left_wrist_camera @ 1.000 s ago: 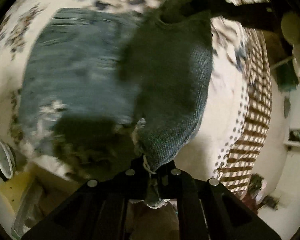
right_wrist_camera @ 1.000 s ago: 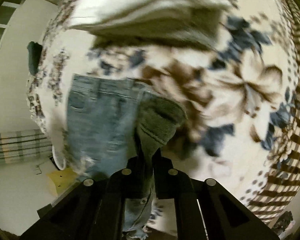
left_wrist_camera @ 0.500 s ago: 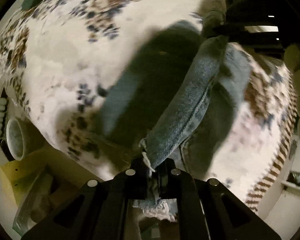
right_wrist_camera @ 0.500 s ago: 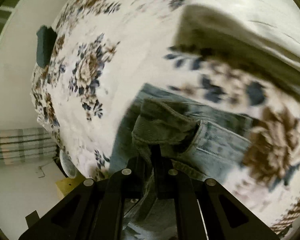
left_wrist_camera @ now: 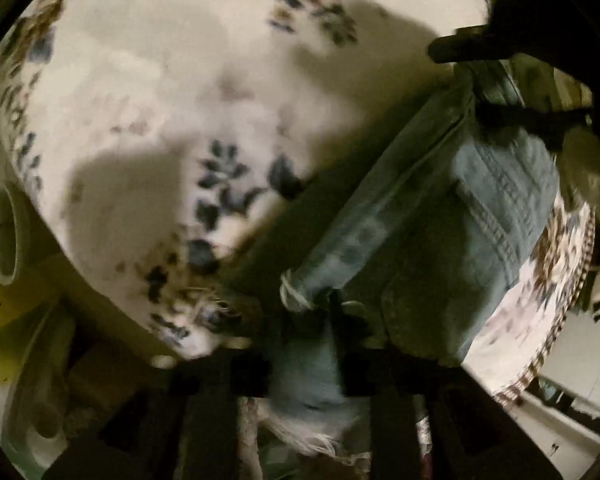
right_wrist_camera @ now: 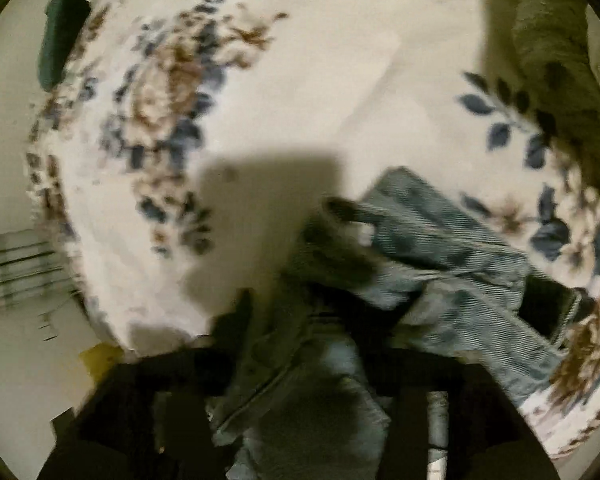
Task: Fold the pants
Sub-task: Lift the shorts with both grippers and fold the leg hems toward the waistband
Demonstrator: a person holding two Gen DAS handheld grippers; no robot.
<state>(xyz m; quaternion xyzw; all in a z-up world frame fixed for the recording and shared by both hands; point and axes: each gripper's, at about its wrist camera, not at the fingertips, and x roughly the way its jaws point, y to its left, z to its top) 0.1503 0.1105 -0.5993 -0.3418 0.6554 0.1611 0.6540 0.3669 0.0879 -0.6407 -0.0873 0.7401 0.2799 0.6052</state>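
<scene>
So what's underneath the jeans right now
A floral bedsheet lies below the jeans, which hang between the left hand-held gripper and right hand-held gripper. The sheet directly beneath the denim is covered.

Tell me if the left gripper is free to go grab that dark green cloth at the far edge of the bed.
Probably not yet. The left gripper is shut on the jeans, as is the right gripper. The green cloth lies far across the floral bedspread.

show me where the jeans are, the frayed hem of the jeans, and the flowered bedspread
jeans (left_wrist_camera: 460, 216), left wrist view, on the blue denim near the stitched seam.
frayed hem (left_wrist_camera: 296, 296), left wrist view, on the white threads by the left gripper.
flowered bedspread (right_wrist_camera: 300, 80), right wrist view, on a bare pale patch of cloth.
</scene>
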